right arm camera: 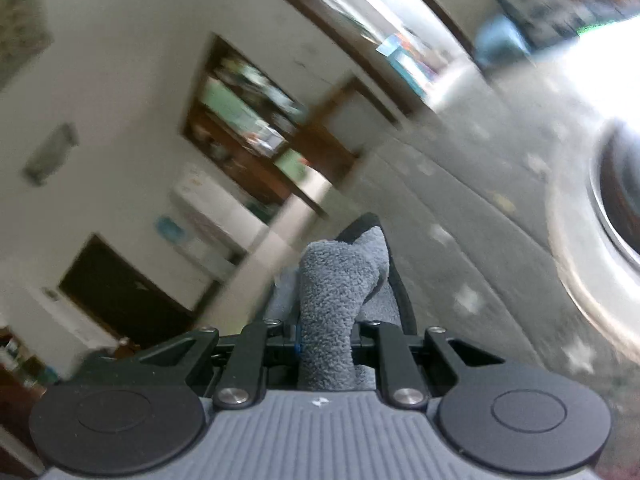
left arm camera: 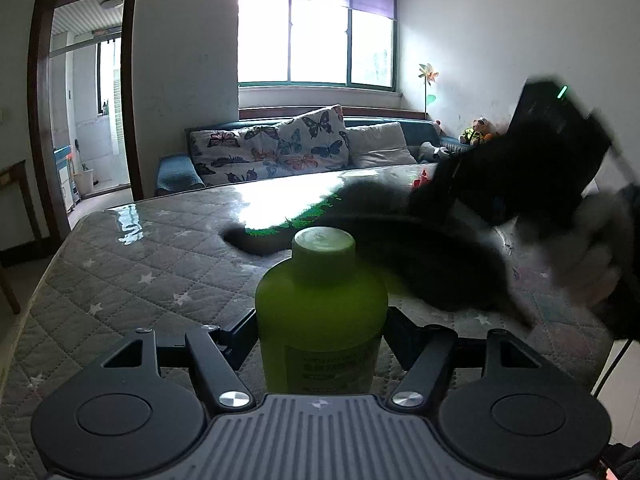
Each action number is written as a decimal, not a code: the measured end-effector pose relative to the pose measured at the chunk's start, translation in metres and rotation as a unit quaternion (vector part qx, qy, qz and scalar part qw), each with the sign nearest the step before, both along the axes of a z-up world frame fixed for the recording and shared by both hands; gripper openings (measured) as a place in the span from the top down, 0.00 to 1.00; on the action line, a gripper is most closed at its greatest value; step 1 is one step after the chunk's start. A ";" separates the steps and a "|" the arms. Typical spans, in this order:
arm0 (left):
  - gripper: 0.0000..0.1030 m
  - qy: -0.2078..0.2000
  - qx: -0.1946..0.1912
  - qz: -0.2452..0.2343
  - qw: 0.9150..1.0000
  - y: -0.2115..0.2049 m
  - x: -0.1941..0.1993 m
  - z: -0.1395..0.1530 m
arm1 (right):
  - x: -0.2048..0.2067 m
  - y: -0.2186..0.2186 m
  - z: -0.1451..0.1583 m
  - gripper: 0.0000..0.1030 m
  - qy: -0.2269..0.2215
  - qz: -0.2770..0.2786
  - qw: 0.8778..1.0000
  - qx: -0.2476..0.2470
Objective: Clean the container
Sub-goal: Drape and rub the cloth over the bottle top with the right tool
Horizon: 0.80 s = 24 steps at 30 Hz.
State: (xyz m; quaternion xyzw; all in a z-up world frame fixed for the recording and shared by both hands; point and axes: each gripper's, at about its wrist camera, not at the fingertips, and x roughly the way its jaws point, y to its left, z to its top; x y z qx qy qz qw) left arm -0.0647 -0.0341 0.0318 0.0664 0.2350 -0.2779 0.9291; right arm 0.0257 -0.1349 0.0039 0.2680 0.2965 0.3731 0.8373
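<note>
A green bottle (left arm camera: 320, 304) with a green cap stands upright, and my left gripper (left arm camera: 320, 332) is shut on its lower body. My right gripper (right arm camera: 336, 292) is shut on a fluffy grey cloth (right arm camera: 328, 312) that bunches up between the fingers. In the left wrist view the right gripper (left arm camera: 520, 168) is a dark blur at the right, held by a hand (left arm camera: 596, 248), with the cloth (left arm camera: 400, 248) smeared across the table behind the bottle. A round container (right arm camera: 612, 208) with a shiny rim shows blurred at the right edge of the right wrist view.
The table (left arm camera: 120, 272) wears a quilted grey cloth with white stars under a glossy cover. Beyond its far edge stands a blue sofa (left arm camera: 176, 172) with butterfly cushions (left arm camera: 280, 144). A doorway (left arm camera: 84, 92) opens at the left. Toys (left arm camera: 478, 130) sit at the sofa's right end.
</note>
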 end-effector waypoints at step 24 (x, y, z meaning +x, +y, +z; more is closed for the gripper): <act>0.31 -0.002 0.002 0.002 1.000 -0.001 0.003 -0.002 | 0.001 0.030 -0.018 0.85 0.011 -0.018 0.994 -0.111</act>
